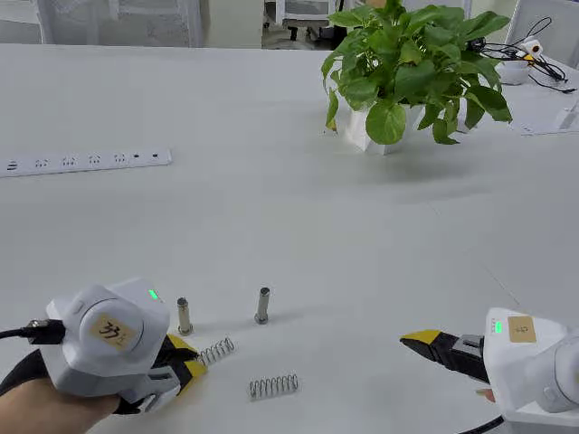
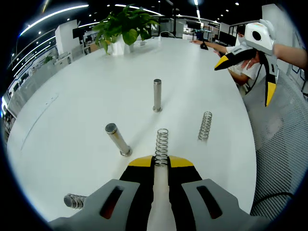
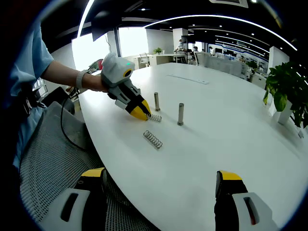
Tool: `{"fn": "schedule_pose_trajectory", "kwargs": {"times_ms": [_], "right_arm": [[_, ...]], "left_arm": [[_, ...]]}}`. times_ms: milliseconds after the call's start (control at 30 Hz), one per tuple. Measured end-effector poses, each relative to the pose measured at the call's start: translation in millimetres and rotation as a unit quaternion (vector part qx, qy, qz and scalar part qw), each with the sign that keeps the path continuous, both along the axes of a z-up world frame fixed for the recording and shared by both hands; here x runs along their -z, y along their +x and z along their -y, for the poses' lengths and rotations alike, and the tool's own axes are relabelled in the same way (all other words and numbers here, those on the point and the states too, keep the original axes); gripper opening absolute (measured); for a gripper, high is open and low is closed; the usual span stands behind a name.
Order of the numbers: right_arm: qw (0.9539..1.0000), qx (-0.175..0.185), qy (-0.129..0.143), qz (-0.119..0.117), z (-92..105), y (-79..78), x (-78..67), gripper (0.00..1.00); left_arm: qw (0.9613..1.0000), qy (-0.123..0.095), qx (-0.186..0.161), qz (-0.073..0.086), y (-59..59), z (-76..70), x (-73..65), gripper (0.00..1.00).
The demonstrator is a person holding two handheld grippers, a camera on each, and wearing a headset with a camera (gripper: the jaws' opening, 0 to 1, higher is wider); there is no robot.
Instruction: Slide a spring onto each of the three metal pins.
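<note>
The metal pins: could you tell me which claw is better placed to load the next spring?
Left: the left claw grips a silver coil spring beside a short steel pin, while the right claw hangs open, farther from them.

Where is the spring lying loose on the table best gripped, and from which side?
Grip the loose spring near one end, across its coils, from above. It lies flat on the table, clear of the upright pins, leaving its other end free for a pin. The left claw holds another spring; the open right claw is free.
</note>
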State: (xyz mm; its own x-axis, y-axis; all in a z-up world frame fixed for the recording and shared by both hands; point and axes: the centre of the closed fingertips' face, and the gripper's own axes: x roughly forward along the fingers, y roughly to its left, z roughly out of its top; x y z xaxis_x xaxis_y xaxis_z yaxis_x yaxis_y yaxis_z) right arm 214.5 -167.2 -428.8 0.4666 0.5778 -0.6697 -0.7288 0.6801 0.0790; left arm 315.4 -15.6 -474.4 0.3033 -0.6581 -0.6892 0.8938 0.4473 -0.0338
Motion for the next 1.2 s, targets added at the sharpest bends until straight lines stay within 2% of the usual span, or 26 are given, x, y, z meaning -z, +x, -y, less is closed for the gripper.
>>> {"fn": "schedule_pose_trajectory", "kwargs": {"times_ms": [133, 233, 467, 633, 900, 1033, 1200], "right_arm": [[1.0, 0.001, 0.001, 0.002, -0.2, 1.4, -1.3, 0.94], [1.0, 0.0, 0.003, 0.003, -1.2, 2.9, -2.7, 0.94], [1.0, -0.005, 0.002, 0.003, -3.8, 3.1, -3.0, 0.94], [1.0, -0.007, 0.005, 0.002, -5.5, 3.7, -4.5, 0.93], [0.9998, -0.018, 0.006, 0.008, -15.0, 7.3, -9.8, 0.93], [0.9995, -0.029, 0.007, 0.011, -21.8, 8.3, -14.0, 0.93], [0.9986, -0.035, 0.018, 0.035, -32.7, 18.1, -33.2, 0.93]], "left_arm": [[0.9999, -0.009, -0.013, 0.0, 0.3, -0.5, -0.7, 0.06], [0.9992, -0.022, -0.03, -0.014, 1.1, -1.9, -1.4, 0.06], [0.9984, -0.033, -0.041, -0.021, -2.3, -7.9, -2.0, 0.06], [0.9981, -0.05, -0.034, -0.017, -10.1, -8.7, -6.2, 0.06], [0.9955, -0.093, -0.017, -0.01, -26.3, -1.8, -25.1, 0.06], [0.9947, -0.102, -0.01, -0.007, -33.2, -1.1, -31.1, 0.06], [0.9923, -0.123, -0.004, 0.002, -40.8, 0.0, -46.3, 0.06]]}}
